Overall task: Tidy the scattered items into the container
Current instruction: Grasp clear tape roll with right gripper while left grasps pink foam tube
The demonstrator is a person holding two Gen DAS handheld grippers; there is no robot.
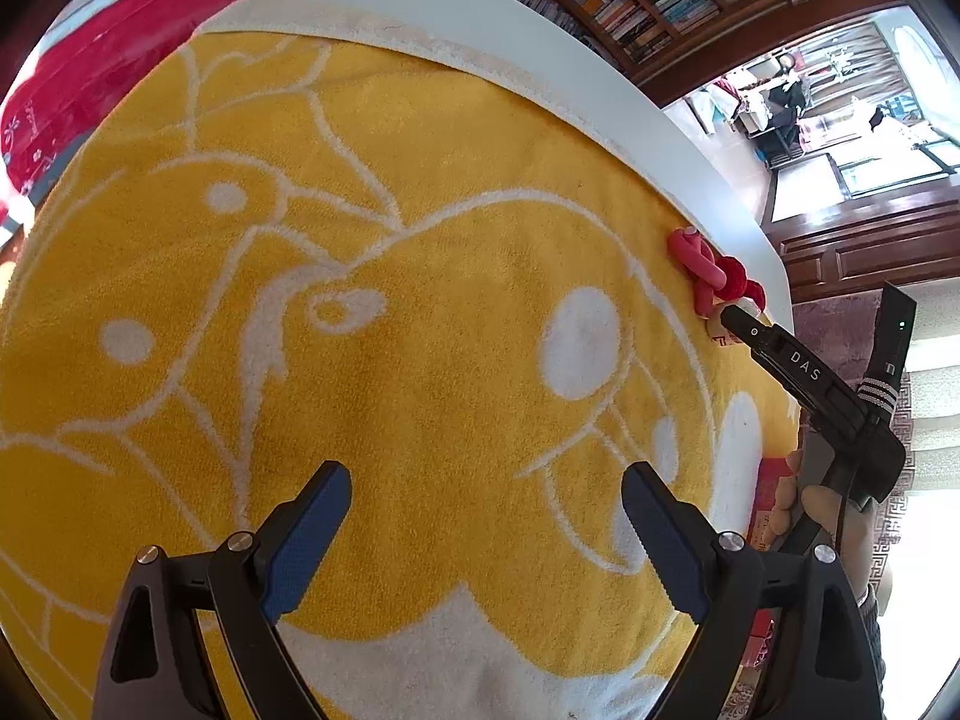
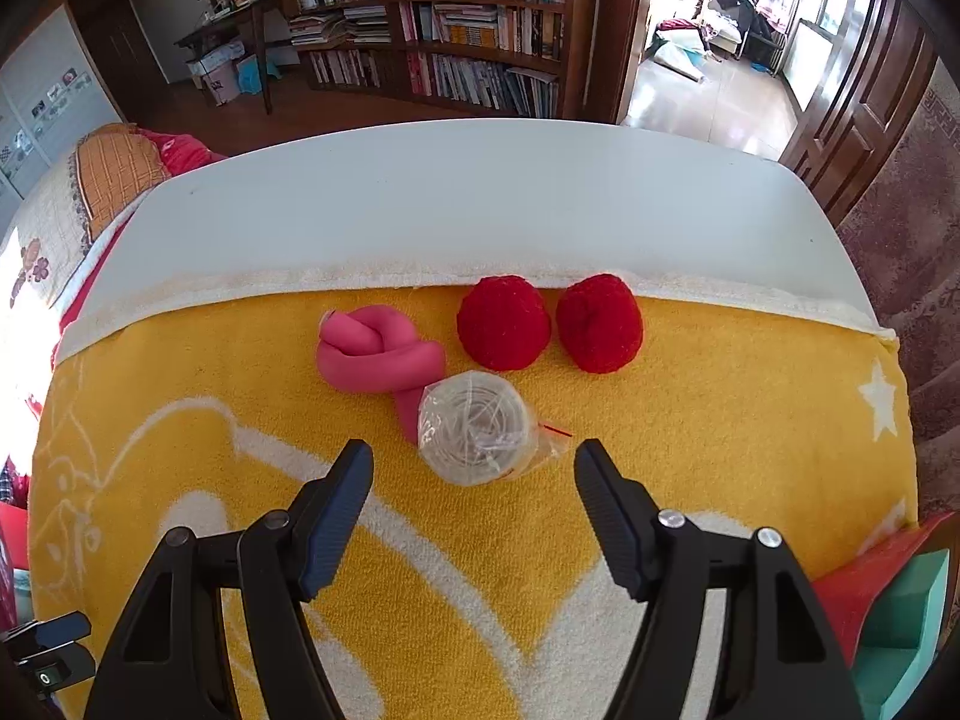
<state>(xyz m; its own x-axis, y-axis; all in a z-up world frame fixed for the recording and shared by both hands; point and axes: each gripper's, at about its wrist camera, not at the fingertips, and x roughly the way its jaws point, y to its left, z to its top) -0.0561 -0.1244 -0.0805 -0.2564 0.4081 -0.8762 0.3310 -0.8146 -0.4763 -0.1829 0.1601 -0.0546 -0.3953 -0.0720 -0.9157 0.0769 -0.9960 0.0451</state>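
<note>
- Left wrist view: the left gripper [image 1: 486, 531] hangs over a yellow towel [image 1: 420, 330] with white cartoon outlines, its blue-padded jaws spread wide with nothing between them.
- The towel covers most of a white table [image 1: 600, 78]; only bare towel lies under this gripper.
- At the towel's right edge lies a knotted pink foam tube [image 1: 696, 264], with something red just behind it, partly hidden.
- The black body of the other gripper, held by a hand [image 1: 822, 504], reaches in from the right, its tip over those items.
- Right wrist view: the right gripper [image 2: 474, 510] points down at the towel [image 2: 720, 420], jaws wide and empty.
- Just ahead of the fingertips, roughly centred between them, sits a clear plastic bag holding a coil of white cord [image 2: 477, 429]; the pads do not touch it.
- The pink foam tube [image 2: 375, 354] lies left of and behind the bag, one end touching or tucked under it.
- Two red pompoms [image 2: 504, 324] sit side by side near the towel's far hem, close together and beyond the bag.
- A teal container [image 2: 906, 636] with a red part beside it shows at the lower right, off the towel's edge, well apart from the items.
</note>
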